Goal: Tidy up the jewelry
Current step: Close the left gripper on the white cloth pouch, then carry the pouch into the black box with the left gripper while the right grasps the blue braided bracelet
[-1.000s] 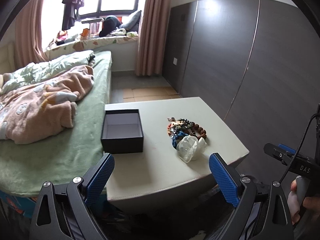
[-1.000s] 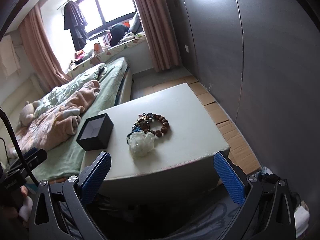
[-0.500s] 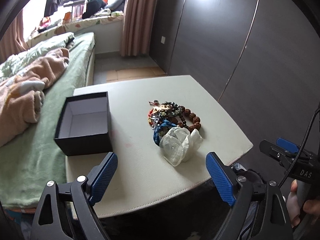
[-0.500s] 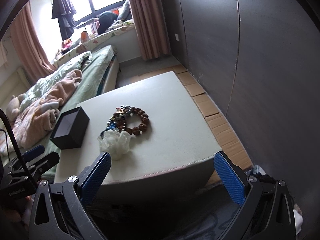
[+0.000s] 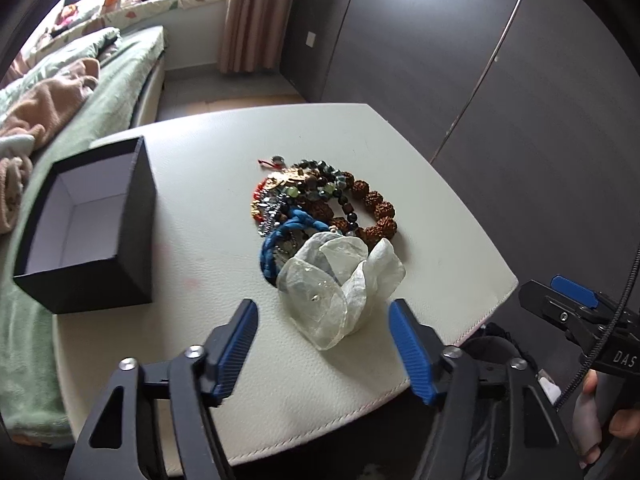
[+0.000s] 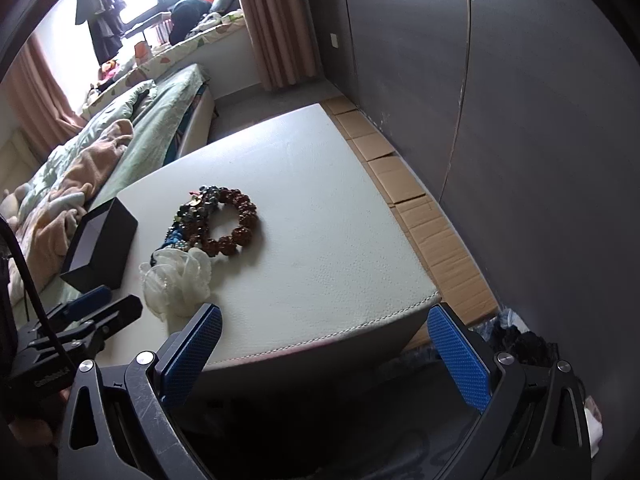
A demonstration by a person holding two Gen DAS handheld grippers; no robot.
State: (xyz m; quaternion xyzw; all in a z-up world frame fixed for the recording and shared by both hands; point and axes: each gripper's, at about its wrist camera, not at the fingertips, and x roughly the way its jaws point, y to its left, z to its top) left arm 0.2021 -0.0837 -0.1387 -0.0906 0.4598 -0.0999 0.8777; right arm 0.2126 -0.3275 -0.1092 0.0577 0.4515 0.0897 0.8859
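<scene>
A pile of jewelry (image 5: 320,200) lies on a white leather table (image 5: 420,216): a brown bead bracelet (image 5: 372,208), dark bead strands and a blue braided band (image 5: 280,236). A sheer white scrunchie (image 5: 340,284) lies at its near edge. An open black box (image 5: 86,220) with a white inside stands to the left. My left gripper (image 5: 324,344) is open, just short of the scrunchie. My right gripper (image 6: 324,348) is open at the table's front edge; the pile (image 6: 216,220) and box (image 6: 100,248) show there too.
A bed with a green sheet and pink blanket (image 5: 48,96) adjoins the table on the left. A dark wardrobe wall (image 6: 520,100) stands on the right, with flattened cardboard (image 6: 432,232) on the floor along it. Clothes lie on the floor below the table's front.
My left gripper has moved forward and down toward the scrunchie, its jaws narrower than before. My right gripper has come closer to the table's front edge. The jewelry and box have not moved.
</scene>
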